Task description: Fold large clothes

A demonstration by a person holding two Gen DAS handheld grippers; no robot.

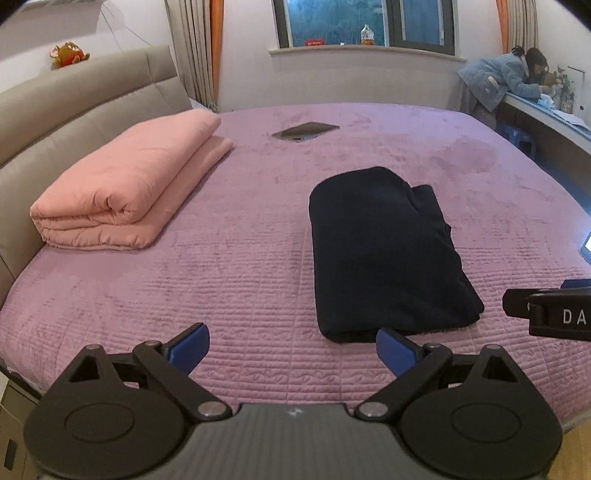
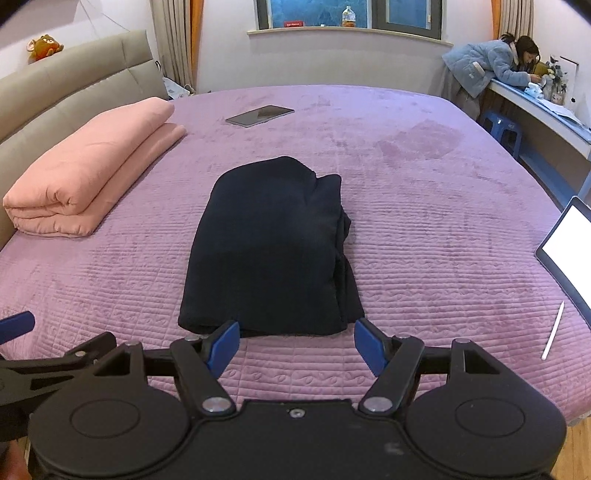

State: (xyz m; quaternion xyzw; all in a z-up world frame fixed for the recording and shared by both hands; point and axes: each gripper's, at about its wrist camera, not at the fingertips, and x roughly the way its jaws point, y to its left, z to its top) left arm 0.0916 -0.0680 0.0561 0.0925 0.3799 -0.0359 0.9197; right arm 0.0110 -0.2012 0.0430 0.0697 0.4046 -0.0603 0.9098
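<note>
One dark garment lies folded in the middle of the purple bedspread. It is judged soft, thick and limp, best taken at its near corners. Its layers and type cannot be made out. The right gripper and left gripper are held wide apart, empty.

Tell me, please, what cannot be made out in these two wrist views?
- Dark folded garment: both views; its kind, folds hide it.
- White-screened tablet: cut off by the right wrist view's right edge.
- Label on the windowsill bottle: too small.
- Items on the desk: small, behind the leaning person.
</note>
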